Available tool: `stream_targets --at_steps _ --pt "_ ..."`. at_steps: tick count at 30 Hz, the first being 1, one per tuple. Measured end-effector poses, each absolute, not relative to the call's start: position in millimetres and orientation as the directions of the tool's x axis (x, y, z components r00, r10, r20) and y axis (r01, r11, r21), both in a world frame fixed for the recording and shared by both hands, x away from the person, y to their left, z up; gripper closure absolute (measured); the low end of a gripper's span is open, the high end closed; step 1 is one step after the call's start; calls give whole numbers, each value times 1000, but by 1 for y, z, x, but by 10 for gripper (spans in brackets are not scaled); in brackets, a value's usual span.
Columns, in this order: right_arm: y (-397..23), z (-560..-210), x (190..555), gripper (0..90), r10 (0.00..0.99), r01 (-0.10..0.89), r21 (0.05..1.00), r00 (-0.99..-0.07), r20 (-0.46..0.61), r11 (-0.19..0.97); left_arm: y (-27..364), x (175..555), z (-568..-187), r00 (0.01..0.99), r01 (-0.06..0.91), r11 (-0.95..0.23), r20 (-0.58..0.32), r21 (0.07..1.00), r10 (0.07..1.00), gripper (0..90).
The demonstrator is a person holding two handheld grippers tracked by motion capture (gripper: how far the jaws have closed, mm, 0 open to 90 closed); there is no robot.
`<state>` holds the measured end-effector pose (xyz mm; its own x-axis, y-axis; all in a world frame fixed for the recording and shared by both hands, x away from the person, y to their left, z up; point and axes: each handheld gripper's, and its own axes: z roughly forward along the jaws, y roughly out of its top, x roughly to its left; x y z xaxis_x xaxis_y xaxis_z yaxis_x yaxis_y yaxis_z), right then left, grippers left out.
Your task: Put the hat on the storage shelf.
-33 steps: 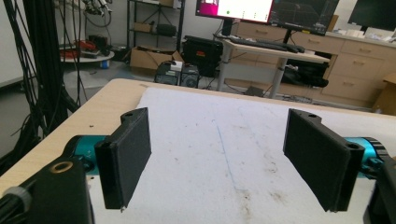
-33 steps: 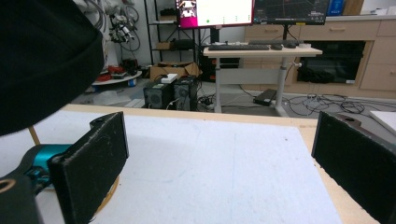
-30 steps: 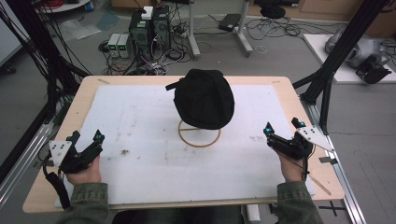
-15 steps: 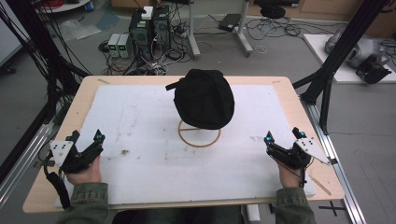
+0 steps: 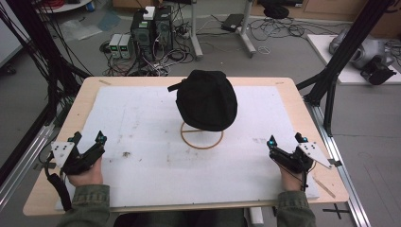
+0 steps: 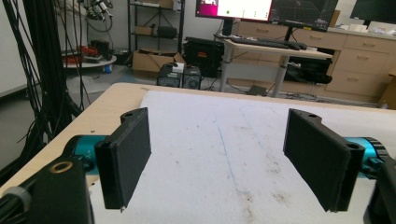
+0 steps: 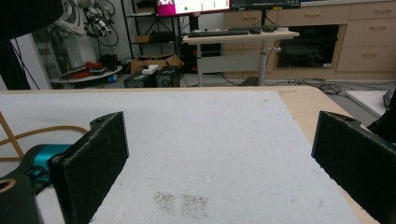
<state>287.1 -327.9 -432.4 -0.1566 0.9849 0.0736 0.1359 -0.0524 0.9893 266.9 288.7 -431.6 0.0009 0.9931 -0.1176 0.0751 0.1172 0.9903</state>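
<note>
Black cap (image 5: 207, 99) on a wooden ring stand (image 5: 202, 134), ahead of and between both tongs. Left tongs (image 5: 88, 138) and right tongs (image 5: 286, 139) spread wide, empty, low over the desk (image 5: 142, 123).

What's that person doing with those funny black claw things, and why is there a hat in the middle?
A person sits at a table holding a claw tool in each hand. The left gripper and the right gripper are both open and holding nothing, resting near the front corners of the white mat. Between them, farther back, a black cap sits on a wooden stand with a ring base. Nobody is touching the cap right now.
</note>
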Motion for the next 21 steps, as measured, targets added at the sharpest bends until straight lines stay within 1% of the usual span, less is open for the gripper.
stream_targets --at_steps 8,16,21 --pt "-325 -435 290 29 984 144 988 -159 84 -61 289 266 -432 2 82 118 -119 990 993 234" --pt "-318 -432 289 29 984 122 992 -172 55 -34 291 265 -432 0 82 124 -125 989 992 235" --pt "-320 -433 288 29 985 132 990 -156 67 -46 291 265 -433 2 84 129 -130 988 991 235"
